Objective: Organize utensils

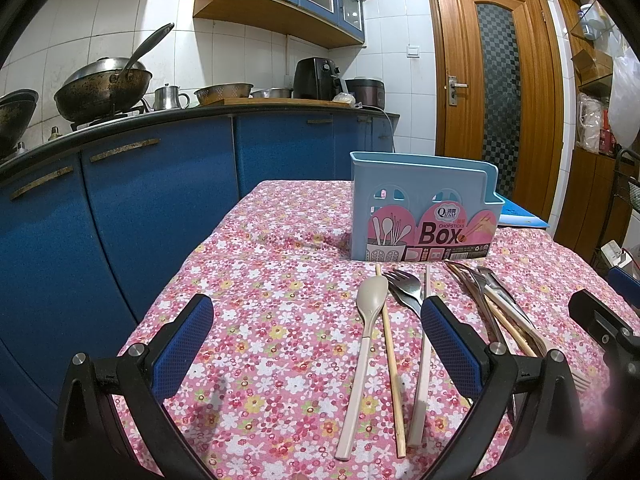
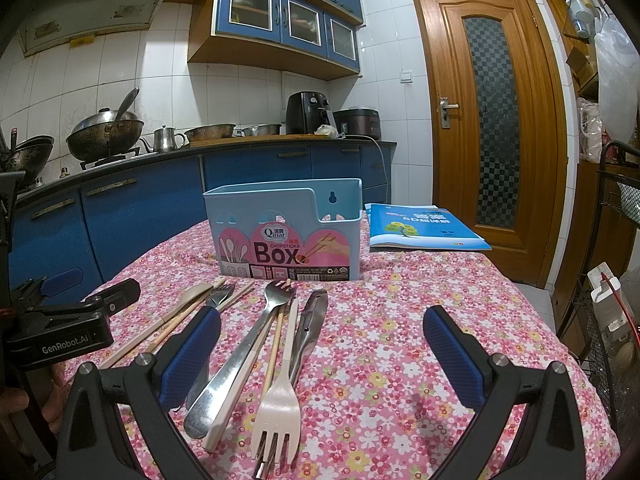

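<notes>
A light blue chopsticks box [image 1: 424, 208] stands upright on the floral tablecloth [image 1: 280, 320]; it also shows in the right wrist view [image 2: 288, 232]. In front of it lie a beige spoon [image 1: 366, 336], wooden chopsticks [image 1: 390, 368], a metal fork [image 1: 408, 288] and a pile of metal utensils [image 1: 492, 304]. In the right wrist view a beige fork [image 2: 280, 396], a metal spork [image 2: 248, 352] and tongs [image 2: 312, 320] lie between the fingers. My left gripper [image 1: 316, 344] is open and empty above the cloth, left of the spoon. My right gripper [image 2: 322, 348] is open and empty over the pile.
A blue booklet [image 2: 420, 228] lies on the table behind the box at right. Blue kitchen cabinets [image 1: 140, 208] with a wok [image 1: 104, 88] stand to the left. A wooden door [image 2: 488, 120] is at the back right. A wire rack [image 2: 612, 280] stands at the table's right.
</notes>
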